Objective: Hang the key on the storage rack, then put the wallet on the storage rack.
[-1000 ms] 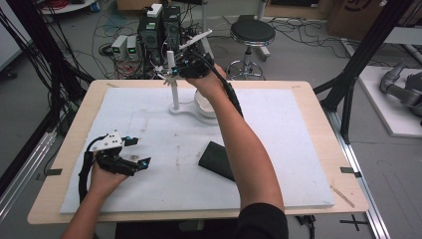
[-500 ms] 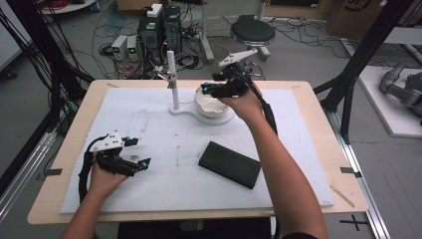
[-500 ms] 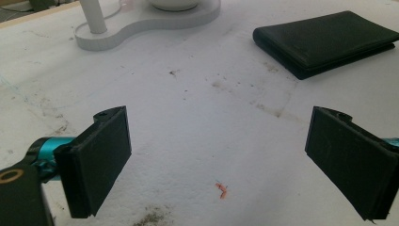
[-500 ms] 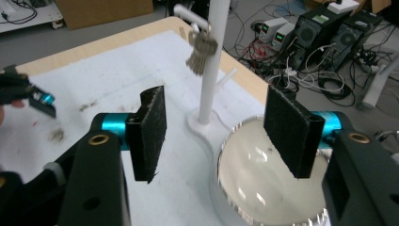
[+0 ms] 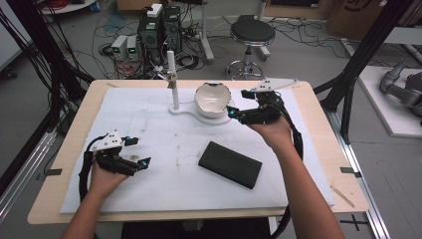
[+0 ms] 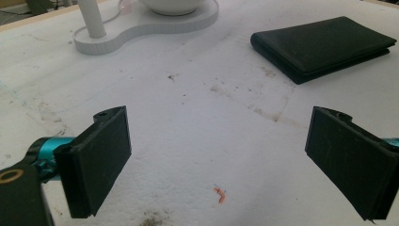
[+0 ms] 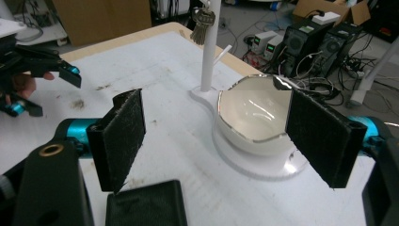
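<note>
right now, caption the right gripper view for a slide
Open right claw faces a white bowl beside a post hung with keys.

No text, label, brand, number or sign can be read in any of the views; the cardboard box [image 5: 356, 12] at the far right of the high view carries dark printing, but it is too blurred and cut off to make out; the small units [image 5: 127, 47] on the floor behind the table show pale front panels whose markings are too small to tell.
</note>
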Demonstrator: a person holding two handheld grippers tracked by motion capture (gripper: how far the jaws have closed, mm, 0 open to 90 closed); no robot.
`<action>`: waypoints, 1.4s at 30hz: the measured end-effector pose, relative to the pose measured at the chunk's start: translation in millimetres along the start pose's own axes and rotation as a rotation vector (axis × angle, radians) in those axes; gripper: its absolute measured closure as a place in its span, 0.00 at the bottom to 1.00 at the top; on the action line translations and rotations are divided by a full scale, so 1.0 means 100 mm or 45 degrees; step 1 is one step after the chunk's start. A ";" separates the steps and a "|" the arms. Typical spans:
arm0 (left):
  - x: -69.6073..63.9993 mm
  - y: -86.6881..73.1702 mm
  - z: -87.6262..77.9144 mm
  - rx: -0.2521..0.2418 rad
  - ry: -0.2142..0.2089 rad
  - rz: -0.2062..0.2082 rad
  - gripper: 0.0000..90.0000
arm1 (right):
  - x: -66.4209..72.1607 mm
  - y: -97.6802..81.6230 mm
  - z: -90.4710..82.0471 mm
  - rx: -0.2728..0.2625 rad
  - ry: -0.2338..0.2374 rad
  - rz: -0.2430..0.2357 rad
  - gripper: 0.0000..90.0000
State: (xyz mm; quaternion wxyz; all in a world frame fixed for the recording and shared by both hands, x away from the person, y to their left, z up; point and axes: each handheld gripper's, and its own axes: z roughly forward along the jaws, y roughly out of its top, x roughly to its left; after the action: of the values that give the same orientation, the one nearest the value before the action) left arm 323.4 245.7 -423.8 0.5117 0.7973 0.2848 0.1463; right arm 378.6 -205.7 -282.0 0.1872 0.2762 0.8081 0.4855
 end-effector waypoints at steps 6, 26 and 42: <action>0.00 0.05 0.02 -0.009 -0.014 0.000 0.08 | 0.05 -0.44 -0.17 -0.020 -0.016 0.030 0.21; 0.04 0.04 0.04 -0.019 -0.010 -0.029 0.08 | 0.10 -1.33 -0.27 -0.044 -0.046 0.115 0.20; 0.01 0.04 0.03 -0.005 -0.010 -0.007 0.08 | -0.08 -1.46 -0.12 0.099 0.048 0.164 0.20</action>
State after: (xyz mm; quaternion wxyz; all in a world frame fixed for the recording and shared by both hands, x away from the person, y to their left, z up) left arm 327.2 242.6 -421.3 0.5147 0.7960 0.2848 0.1423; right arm 339.4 -273.6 -405.5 0.1293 0.3254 0.8103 0.4699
